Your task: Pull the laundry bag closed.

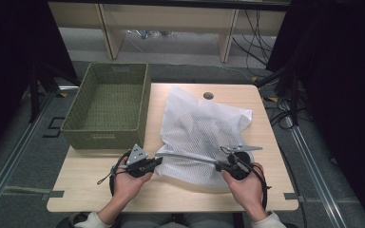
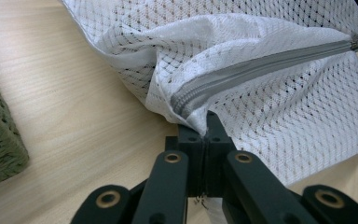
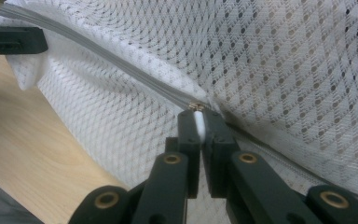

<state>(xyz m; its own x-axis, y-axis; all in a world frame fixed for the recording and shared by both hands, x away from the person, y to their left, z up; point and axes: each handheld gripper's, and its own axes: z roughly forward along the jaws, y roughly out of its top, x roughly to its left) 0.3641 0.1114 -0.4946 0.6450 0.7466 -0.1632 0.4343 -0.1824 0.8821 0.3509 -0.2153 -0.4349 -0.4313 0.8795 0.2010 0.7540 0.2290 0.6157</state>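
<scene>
A white mesh laundry bag (image 1: 202, 130) lies on the wooden table, its grey zipper (image 1: 187, 157) stretched taut along the near edge. My left gripper (image 1: 158, 161) is shut on the bag's fabric at the zipper's left end (image 2: 204, 122). In the right gripper view, my right gripper (image 3: 199, 114) is shut on the white zipper pull (image 3: 198, 122), with the small brass slider at its tips. In the high view the right gripper (image 1: 220, 165) sits at the zipper's right end. The zipper (image 2: 261, 67) runs closed between both grippers.
A green woven basket (image 1: 108, 105) stands empty at the table's left, close to the bag. The table (image 1: 171, 194) has a round hole (image 1: 208, 95) near its far edge. Cables lie on the floor beyond and at the right.
</scene>
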